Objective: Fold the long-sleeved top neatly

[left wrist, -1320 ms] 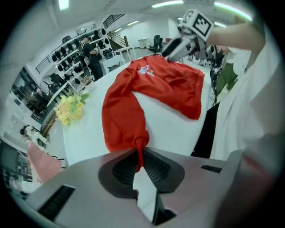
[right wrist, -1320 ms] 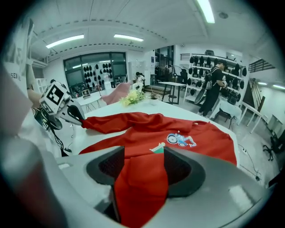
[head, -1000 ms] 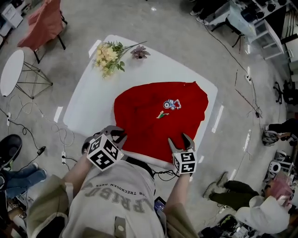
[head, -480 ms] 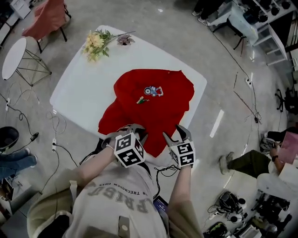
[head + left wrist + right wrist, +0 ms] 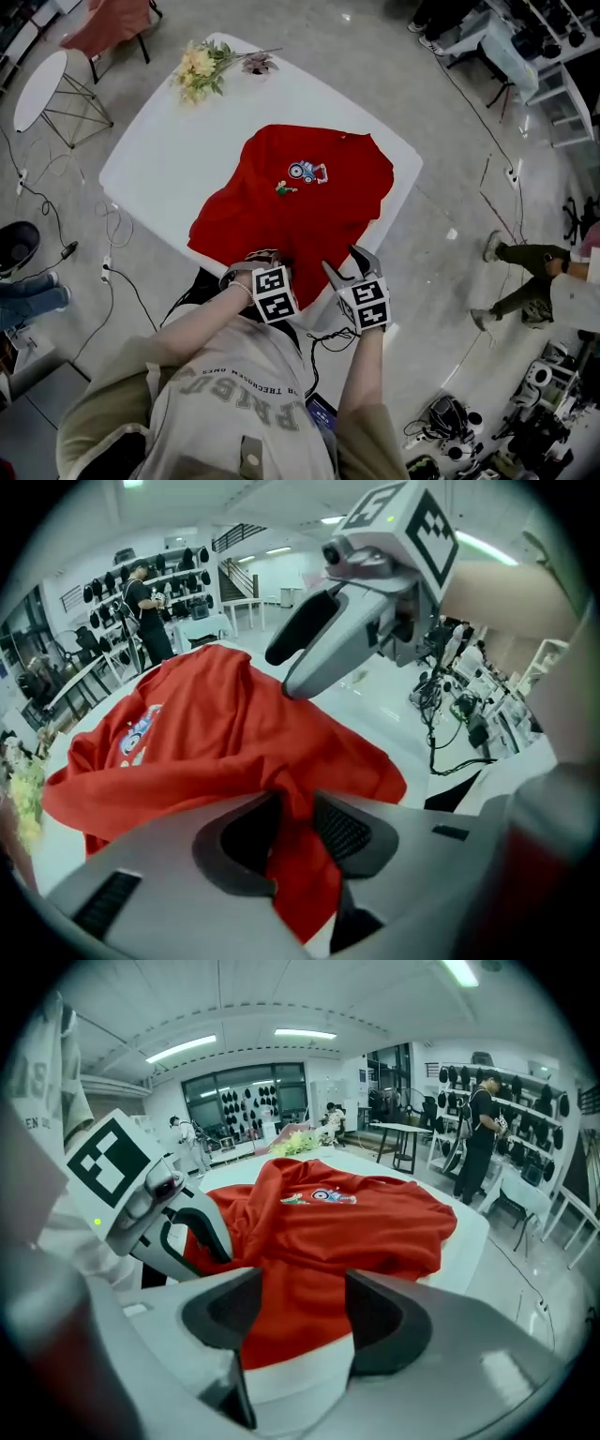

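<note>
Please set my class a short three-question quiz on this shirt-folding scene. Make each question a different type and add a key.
1. True or false: the right claw is clamped shut on the red top.
2. What lies at the table's far corner? A) flowers B) a book C) a mug
3. What marks the top's upward side?
Key: 1 false, its jaws stand apart; 2 A; 3 a small cartoon picture.
</note>
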Motion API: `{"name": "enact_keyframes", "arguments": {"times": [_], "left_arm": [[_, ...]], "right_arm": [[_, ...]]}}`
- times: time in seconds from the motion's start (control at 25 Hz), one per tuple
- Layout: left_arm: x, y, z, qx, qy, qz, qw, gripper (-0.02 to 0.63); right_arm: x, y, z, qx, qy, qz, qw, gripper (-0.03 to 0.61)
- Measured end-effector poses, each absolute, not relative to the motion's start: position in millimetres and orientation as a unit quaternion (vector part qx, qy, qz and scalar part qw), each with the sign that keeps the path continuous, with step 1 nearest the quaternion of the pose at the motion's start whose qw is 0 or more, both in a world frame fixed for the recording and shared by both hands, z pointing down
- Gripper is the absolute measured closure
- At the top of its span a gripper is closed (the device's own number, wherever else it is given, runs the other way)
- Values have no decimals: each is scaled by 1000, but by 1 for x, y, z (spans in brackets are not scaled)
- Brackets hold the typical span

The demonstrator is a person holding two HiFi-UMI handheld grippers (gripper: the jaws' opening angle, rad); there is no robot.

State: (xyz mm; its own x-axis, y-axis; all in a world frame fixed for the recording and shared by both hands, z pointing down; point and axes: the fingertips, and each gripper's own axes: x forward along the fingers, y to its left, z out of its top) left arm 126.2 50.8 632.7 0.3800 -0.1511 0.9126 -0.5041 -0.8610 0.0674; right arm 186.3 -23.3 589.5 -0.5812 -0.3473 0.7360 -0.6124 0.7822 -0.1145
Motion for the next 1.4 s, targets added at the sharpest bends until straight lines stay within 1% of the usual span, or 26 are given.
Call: {"name": "enact_keyframes", "arguments": {"times": [0.08, 0.12, 0.2, 0.32, 0.48, 0.64, 0.76, 0.84, 0.88, 0.92, 0.96, 1.0, 1.04, 1.16, 1.24, 1.32, 1.36, 1.4], "left_arm": [[128, 58, 621, 830, -184, 496, 175, 382], [125, 59, 612, 839, -187, 482, 168, 341], [107, 51, 588, 853, -214, 455, 142, 316], [51, 22, 560, 851, -267, 439, 109, 313], [-32, -33, 555, 824, -298, 477, 65, 313], [-75, -90, 559, 813, -275, 513, 14, 313], [-80, -118, 566, 814, -228, 533, -32, 313], [-78, -131, 574, 815, -193, 543, -60, 313], [-76, -136, 579, 816, -177, 546, -72, 313], [-74, -139, 584, 817, -162, 547, -82, 313], [-72, -142, 588, 819, -149, 546, -91, 314], [-69, -144, 591, 822, -136, 544, -98, 314], [-65, -144, 593, 827, -125, 539, -104, 314], [-52, -145, 592, 843, -102, 516, -112, 314], [-45, -147, 594, 852, -98, 503, -103, 316], [-40, -151, 603, 854, -96, 504, -91, 326], [-39, -153, 608, 852, -95, 508, -86, 364], [-38, -155, 615, 849, -93, 514, -81, 379]], "right_arm": [[184, -25, 591, 277, -870, 183, 365, 313], [182, -25, 590, 280, -869, 186, 363, 313], [178, -25, 588, 291, -867, 194, 354, 313], [168, -24, 582, 309, -863, 216, 335, 313], [147, -13, 578, 332, -851, 253, 318, 313], [137, -2, 595, 377, -814, 298, 327, 313], [132, 3, 618, 395, -782, 332, 349, 313], [126, 6, 630, 397, -764, 342, 376, 317], [124, 7, 632, 403, -756, 343, 387, 351], [123, 7, 630, 414, -748, 343, 390, 412], [124, 7, 625, 432, -740, 346, 383, 492], [125, 8, 617, 453, -731, 354, 366, 525], [128, 10, 608, 475, -722, 366, 344, 534], [142, 23, 581, 535, -691, 400, 277, 537], [154, 34, 571, 562, -669, 416, 253, 538], [163, 44, 573, 571, -650, 427, 263, 538], [164, 48, 579, 569, -643, 429, 280, 538], [165, 49, 586, 564, -638, 428, 304, 538]]}}
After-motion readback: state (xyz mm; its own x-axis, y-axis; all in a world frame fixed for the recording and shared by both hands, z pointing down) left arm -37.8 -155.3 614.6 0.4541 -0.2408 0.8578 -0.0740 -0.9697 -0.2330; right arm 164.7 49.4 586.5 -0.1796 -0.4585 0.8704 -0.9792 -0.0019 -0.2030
